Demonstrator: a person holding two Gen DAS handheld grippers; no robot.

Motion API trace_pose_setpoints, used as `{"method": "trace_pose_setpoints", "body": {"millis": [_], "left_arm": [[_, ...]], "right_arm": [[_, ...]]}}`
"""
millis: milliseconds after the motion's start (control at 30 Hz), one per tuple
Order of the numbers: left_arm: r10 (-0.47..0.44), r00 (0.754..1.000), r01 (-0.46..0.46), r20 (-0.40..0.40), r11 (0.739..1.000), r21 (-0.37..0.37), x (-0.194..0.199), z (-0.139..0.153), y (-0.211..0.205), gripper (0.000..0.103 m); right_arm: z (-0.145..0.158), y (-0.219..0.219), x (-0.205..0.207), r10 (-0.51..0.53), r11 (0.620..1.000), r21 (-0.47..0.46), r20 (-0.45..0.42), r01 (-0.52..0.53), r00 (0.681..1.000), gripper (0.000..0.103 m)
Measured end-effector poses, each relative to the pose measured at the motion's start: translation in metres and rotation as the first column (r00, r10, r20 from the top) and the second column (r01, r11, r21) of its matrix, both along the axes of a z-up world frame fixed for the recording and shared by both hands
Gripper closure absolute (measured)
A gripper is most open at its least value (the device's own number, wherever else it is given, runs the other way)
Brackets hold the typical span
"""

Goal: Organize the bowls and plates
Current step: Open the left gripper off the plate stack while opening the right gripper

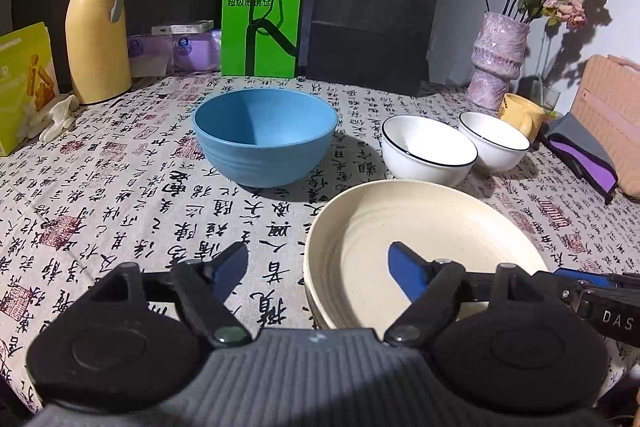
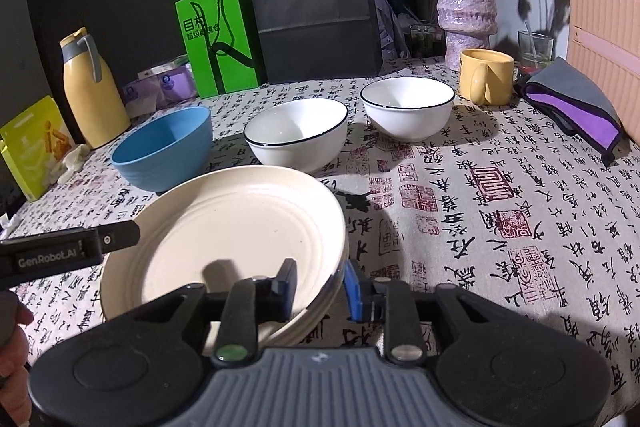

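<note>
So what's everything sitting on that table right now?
Plate: one stack, cream, nearest.
Big bowl: one, blue, behind the plate.
Small bowls: two, white with dark rims, side by side.
Mug: one, yellow, beside the vase.
Vase: one, pink, dried flowers.
Jug: one, yellow, far left.
Paper bag: one, black, at the back.
Sign: one, green, beside the bag.
Left gripper: open, straddling the plate's rim.
Right gripper: straddling the plate's rim, grip unclear.
</note>
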State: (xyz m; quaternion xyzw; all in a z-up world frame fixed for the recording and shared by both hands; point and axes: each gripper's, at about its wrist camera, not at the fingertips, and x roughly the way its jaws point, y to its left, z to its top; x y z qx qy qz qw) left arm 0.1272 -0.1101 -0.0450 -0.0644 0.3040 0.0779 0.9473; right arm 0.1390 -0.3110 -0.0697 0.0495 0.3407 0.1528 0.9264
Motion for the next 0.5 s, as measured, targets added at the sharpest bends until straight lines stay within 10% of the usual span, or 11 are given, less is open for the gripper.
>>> {"method": "trace_pose_setpoints", "body": {"millis": [500], "left_arm": [[-0.027, 0.995, 0.033, 0.092, 0.998, -0.056, -0.023, 0.009, 0.011, 0.000]], "right_arm": [[0.006, -0.005, -0.009, 0.004, 0.998, 0.056, 0.012, -0.004, 1.000, 0.038]]}}
